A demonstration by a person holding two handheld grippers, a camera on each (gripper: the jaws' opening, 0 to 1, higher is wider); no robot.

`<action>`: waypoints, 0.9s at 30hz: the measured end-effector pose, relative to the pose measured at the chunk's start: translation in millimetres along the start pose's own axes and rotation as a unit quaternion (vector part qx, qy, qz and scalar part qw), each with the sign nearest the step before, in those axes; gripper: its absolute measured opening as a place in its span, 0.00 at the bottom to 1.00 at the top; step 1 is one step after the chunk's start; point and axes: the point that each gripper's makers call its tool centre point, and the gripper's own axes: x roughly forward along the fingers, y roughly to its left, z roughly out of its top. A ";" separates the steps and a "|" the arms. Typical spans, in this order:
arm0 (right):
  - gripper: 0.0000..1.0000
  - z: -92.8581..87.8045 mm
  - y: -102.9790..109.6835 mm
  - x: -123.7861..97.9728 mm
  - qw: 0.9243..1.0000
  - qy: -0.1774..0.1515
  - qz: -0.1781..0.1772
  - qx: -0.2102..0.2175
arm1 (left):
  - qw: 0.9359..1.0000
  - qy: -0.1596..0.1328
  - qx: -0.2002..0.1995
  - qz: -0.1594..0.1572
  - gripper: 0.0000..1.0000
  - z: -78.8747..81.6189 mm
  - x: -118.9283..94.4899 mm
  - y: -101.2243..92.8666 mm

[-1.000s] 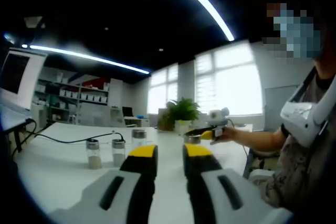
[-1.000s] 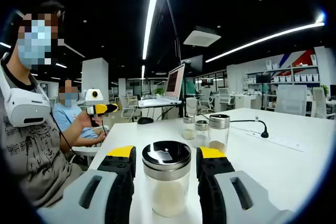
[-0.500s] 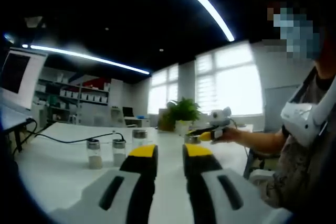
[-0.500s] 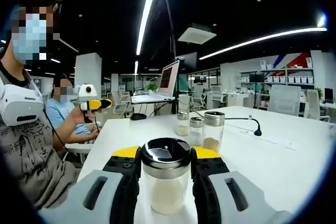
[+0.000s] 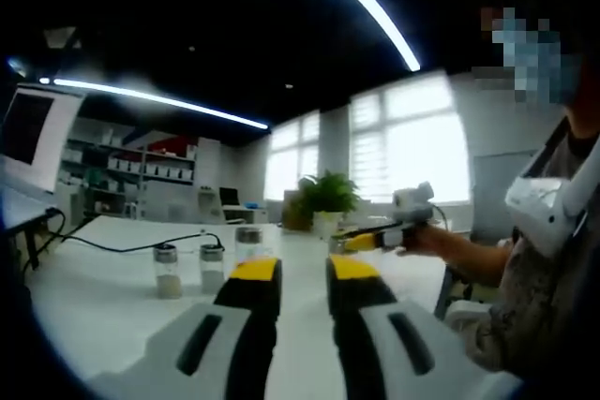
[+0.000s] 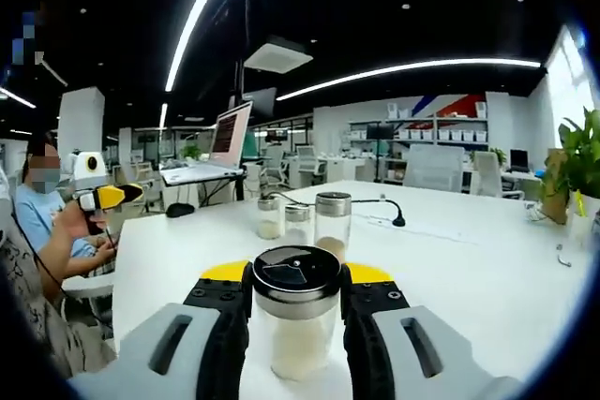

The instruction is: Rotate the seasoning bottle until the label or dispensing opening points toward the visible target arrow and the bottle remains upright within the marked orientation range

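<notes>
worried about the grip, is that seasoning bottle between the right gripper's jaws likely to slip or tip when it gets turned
The seasoning bottle looks like smooth clear glass or plastic, so it may slip in the right gripper, whose jaws close on it just under the shiny lid. It is only partly filled with pale powder, so probably light. Upright and taller than wide, it could tip if pushed near the top.
</notes>
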 end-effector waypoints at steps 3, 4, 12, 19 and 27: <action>0.37 0.3 -0.4 1.6 1.000 0.003 -0.021 -0.001 | 1.000 0.002 0.002 -0.001 0.20 -0.4 1.1 -1.7; 0.37 0.6 -0.4 1.7 1.000 0.004 -0.023 -0.004 | 1.000 0.003 0.003 0.000 0.20 -0.4 0.8 -0.8; 0.44 -1.5 4.0 0.8 1.000 -0.002 0.028 -0.013 | 1.000 0.008 0.003 -0.002 0.20 -3.4 4.7 -5.6; 0.52 -1.7 10.0 -4.7 0.993 0.021 0.101 -0.064 | 1.000 0.002 0.003 0.003 0.20 -0.3 2.0 -3.7; 0.47 8.3 7.1 -4.0 0.983 0.019 0.182 -0.025 | 1.000 0.003 -0.001 0.000 0.20 -3.3 2.3 -3.5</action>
